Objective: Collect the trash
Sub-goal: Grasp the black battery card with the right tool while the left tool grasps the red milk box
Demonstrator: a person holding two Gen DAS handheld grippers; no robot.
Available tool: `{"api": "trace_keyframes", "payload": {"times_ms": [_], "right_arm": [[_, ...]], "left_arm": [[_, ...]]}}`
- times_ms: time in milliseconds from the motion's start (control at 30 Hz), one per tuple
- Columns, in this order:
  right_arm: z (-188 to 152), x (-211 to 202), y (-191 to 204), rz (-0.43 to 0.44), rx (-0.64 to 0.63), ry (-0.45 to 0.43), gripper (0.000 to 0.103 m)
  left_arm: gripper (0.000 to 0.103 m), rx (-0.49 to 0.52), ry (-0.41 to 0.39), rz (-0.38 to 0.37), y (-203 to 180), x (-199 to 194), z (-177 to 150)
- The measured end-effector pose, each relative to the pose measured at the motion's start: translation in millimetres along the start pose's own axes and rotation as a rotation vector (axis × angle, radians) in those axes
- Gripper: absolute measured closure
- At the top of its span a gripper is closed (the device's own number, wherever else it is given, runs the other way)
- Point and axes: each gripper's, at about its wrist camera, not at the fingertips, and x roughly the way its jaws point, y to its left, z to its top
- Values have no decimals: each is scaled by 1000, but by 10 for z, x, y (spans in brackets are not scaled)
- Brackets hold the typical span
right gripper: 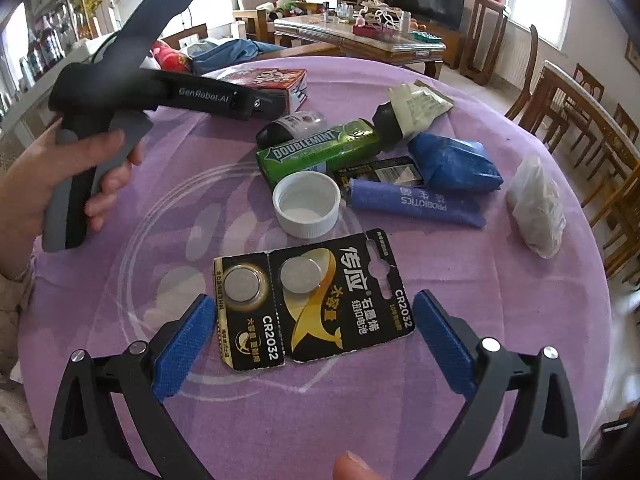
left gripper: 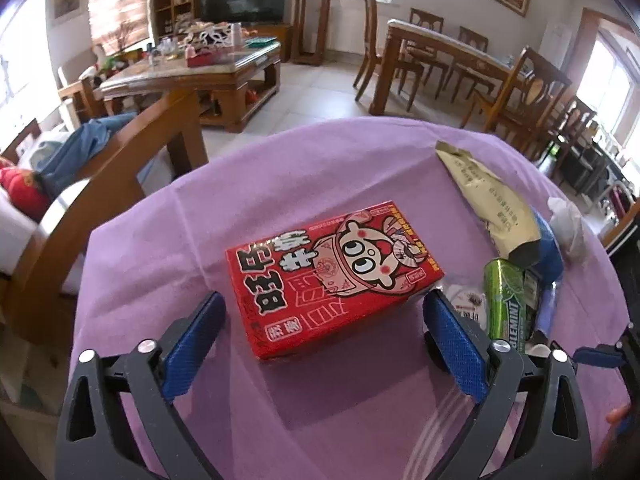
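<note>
Your left claw [left gripper: 320, 316] was spread wide around the near end of the red carton [left gripper: 334, 276] on the tabletop [left gripper: 160, 220]; it looked light and crushable, so its long sides suited best. Your right claw [right gripper: 310, 322] gaped over the thin, flat battery card [right gripper: 316, 304].

The green gum pack [right gripper: 320, 151] reads "DOUBLEMINT", and the purple sachet [right gripper: 416, 202] beside it reads "PROBIOTICS". The black battery card [right gripper: 316, 304] carries "CR2032" twice, with Chinese print. The left gripper's [left gripper: 324, 320] black body reads "GenRobot.AI", and the red box [left gripper: 332, 276] bears large Chinese characters.
</note>
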Motion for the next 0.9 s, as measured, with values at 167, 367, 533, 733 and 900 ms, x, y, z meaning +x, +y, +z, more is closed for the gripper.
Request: {"api": "trace_keyframes", "payload": {"times_ms": [167,367,533,733,900], "right_arm": [[2,-13,66,-8,24,-5,8],[-28,-246,-54,18,122,-91,26],[-95,-301,-157,57,169,-87,37],[-90,-157,-105,83,151,-64,23],[1,-88,-120,59,147,-59,18]], "left_arm": [[46,-35,-29,-28,109,-31,8],[51,-35,-32,-76,126,-47,-12],[16,-27,-40,-105,137,-53,1],[7,77,-106,-63,77,-85,161],[20,154,-48,-111,-43,134,298]]}}
